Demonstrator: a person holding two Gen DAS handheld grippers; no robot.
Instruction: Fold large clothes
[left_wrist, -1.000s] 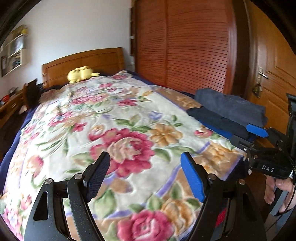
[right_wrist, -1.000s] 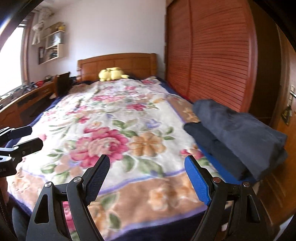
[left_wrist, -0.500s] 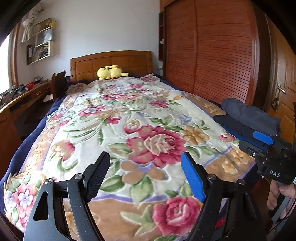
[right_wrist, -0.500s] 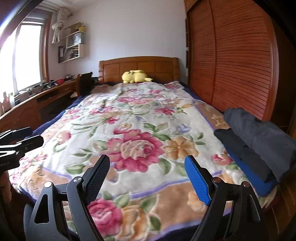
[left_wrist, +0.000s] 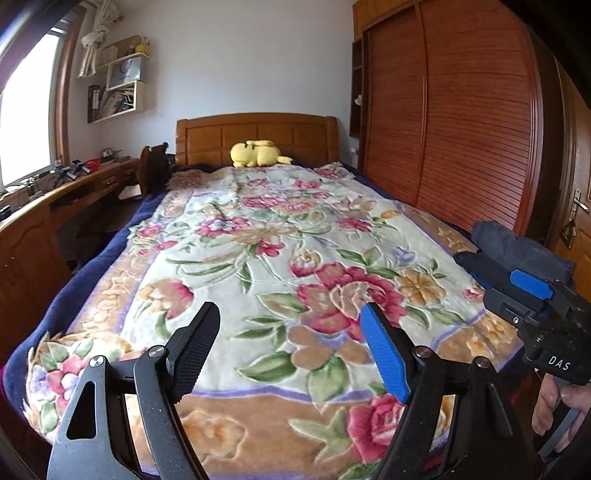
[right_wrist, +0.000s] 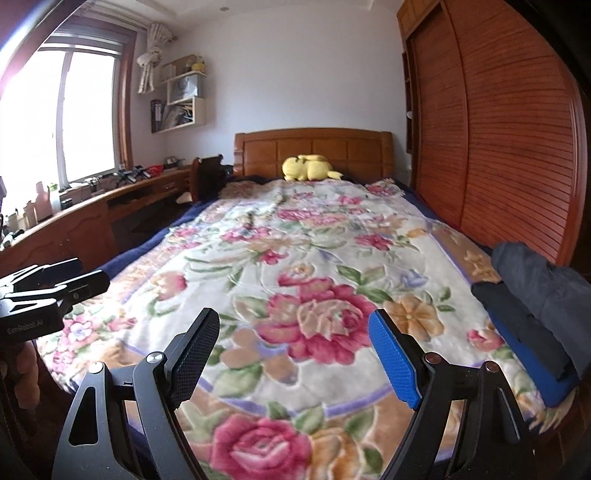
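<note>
Dark folded clothes (right_wrist: 535, 295) form one stack of three layers, grey over black over blue, at the right edge of the bed (left_wrist: 229, 236) near its foot, on one floral blanket (right_wrist: 314, 258). Two claws hover over the foot of the bed: the left claw (left_wrist: 291, 347) and the right claw (right_wrist: 295, 354), each spread wide and holding nothing. One yellow plush toy (right_wrist: 308, 168) lies by the wooden headboard (right_wrist: 314, 147).
</note>
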